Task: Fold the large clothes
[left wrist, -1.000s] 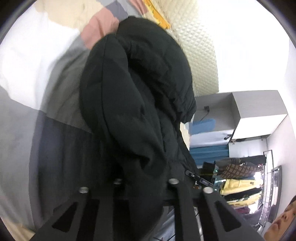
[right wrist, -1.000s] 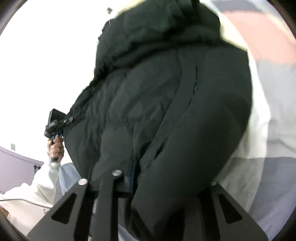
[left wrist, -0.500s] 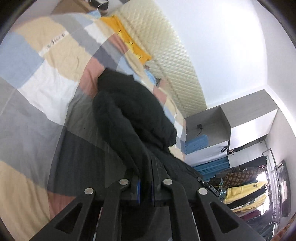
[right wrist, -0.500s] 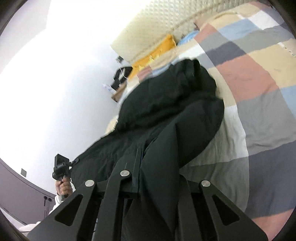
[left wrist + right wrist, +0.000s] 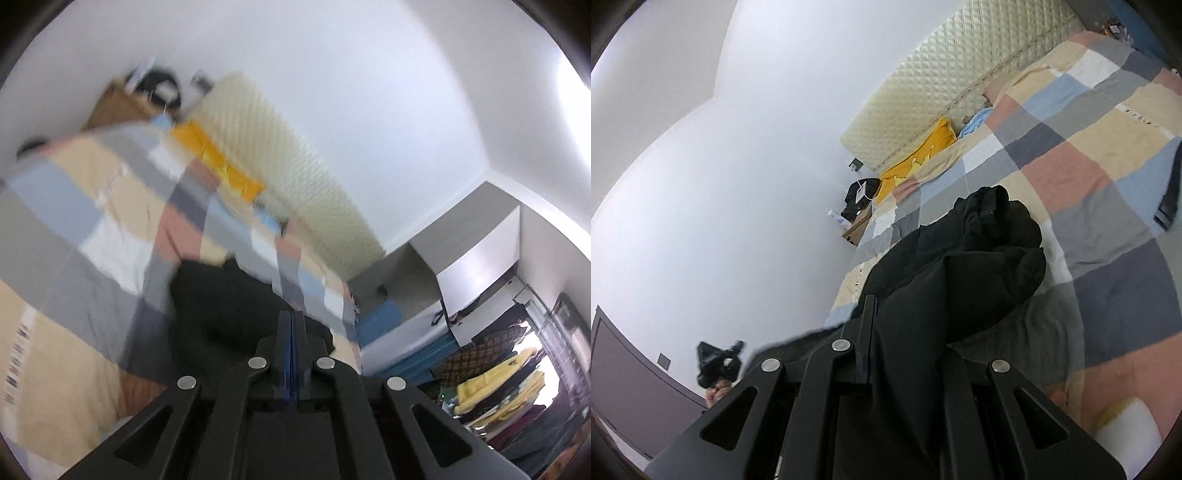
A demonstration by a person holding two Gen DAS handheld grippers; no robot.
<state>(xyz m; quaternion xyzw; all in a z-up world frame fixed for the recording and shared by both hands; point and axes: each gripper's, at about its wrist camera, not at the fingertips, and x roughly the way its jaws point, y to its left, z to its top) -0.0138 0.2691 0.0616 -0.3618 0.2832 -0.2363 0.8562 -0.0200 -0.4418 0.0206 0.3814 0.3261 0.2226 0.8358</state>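
Observation:
A large black padded jacket [image 5: 964, 266] lies bunched on the checked bedspread [image 5: 1089, 147]. In the right wrist view its fabric runs down between my right gripper's fingers [image 5: 908, 325], which are shut on it. In the left wrist view the jacket [image 5: 218, 306] lies ahead of my left gripper [image 5: 291, 325], whose blue-padded fingers are pressed together with no cloth showing between them. The view is blurred. The left gripper also shows in the right wrist view [image 5: 716, 363], off the bed's side.
A quilted cream headboard [image 5: 945, 88] and a yellow pillow [image 5: 916, 162] are at the bed's head. A bedside table [image 5: 857, 221] with clutter stands by the wall. A grey cabinet [image 5: 472, 266] and a rack of hanging clothes [image 5: 502, 380] are to the right.
Both grippers have pulled back and tilted up from the jacket, which now lies farther away on the bed. The left gripper has let go of the fabric and is closed empty.

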